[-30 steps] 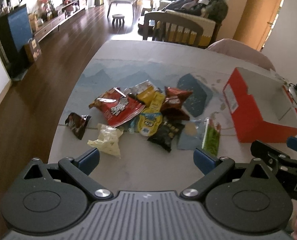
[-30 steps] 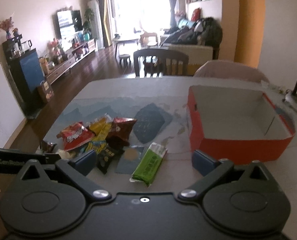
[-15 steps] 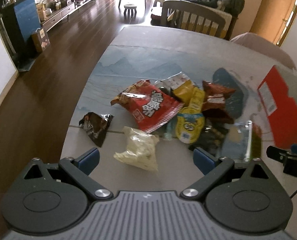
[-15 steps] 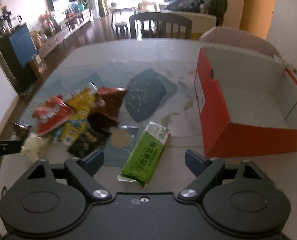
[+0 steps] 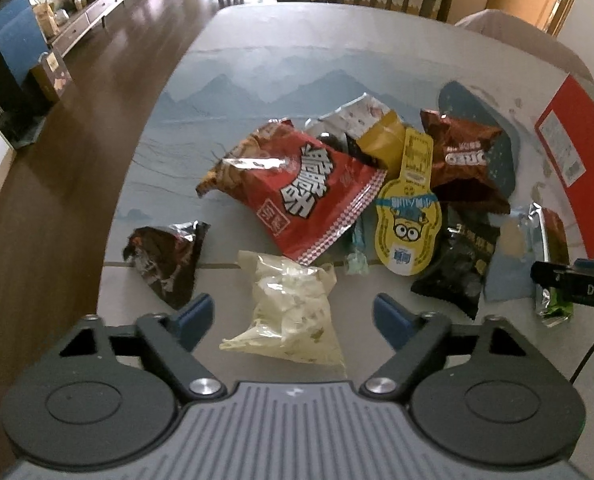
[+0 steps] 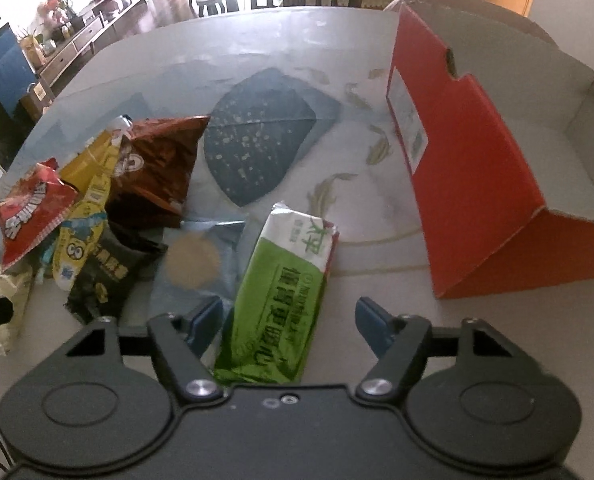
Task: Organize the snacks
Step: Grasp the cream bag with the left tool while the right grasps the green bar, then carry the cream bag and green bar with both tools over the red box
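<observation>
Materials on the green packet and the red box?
Green packet: looks like glossy plastic film, with sheen and a crimped end seal. Red box: likely cardboard, matte red outside, plain white inside, with sharp folded edges.

Left tongs: jaws spread wide, angled down, nothing gripped. Right tongs: same, jaws wide, pitched downward.

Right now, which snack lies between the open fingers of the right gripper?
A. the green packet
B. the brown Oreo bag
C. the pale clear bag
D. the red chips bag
A: in the right wrist view the green packet lies between the two blue fingertips of the right gripper, which stand apart and do not yet press on it.
</observation>
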Available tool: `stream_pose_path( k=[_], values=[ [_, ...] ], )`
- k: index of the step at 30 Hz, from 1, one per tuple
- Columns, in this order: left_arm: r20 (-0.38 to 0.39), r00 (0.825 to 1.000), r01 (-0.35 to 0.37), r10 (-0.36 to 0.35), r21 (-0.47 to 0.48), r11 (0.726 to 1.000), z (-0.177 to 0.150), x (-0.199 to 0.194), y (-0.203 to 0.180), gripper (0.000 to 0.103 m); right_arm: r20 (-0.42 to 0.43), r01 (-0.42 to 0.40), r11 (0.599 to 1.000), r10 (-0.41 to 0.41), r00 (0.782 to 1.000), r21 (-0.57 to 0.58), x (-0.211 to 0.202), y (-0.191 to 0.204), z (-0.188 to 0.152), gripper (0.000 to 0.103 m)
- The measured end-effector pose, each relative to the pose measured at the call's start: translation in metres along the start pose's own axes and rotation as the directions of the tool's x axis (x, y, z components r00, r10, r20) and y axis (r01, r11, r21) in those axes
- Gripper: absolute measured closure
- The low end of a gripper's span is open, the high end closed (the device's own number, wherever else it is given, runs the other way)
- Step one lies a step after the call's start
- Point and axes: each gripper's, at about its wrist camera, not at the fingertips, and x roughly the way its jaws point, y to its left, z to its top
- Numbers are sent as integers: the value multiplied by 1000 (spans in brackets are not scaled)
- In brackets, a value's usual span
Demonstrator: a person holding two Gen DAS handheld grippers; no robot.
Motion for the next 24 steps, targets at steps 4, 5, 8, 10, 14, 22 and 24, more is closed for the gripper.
stream_pose_path(
  k=[4, 5, 8, 10, 14, 22, 24],
  values=[
    [-9, 1000, -1, 1, 7, 1000, 0, 5, -1, 30, -10, -17, 1000, 17, 1000, 5, 2, 0, 0, 42],
    [-13, 1000, 2, -2, 7, 1000, 0, 7, -2, 34, -10, -24, 1000, 24, 1000, 5, 2, 0, 1, 44],
    [-16, 1000, 7, -7, 8, 1000, 0, 7, -4, 45, -4, -40, 999, 40, 999, -9, 0, 2, 1, 52],
    [-15, 1000, 10, -10, 9, 1000, 0, 7, -5, 48, 1, -44, 999, 44, 999, -6, -1, 2, 1, 58],
    [-25, 1000, 4, -5, -9, 1000, 1, 8, -5, 63, 5, -54, 999, 54, 999, 3, -4, -1, 0, 60],
    [-8, 1000, -3, 3, -47, 999, -7, 0, -4, 67, 12, -54, 998, 54, 998, 14, -11, -9, -8, 61],
    [-2, 1000, 1, -2, -47, 999, -9, -6, -6, 68, 12, -56, 998, 56, 998, 22, -17, -13, -11, 61]
  ],
)
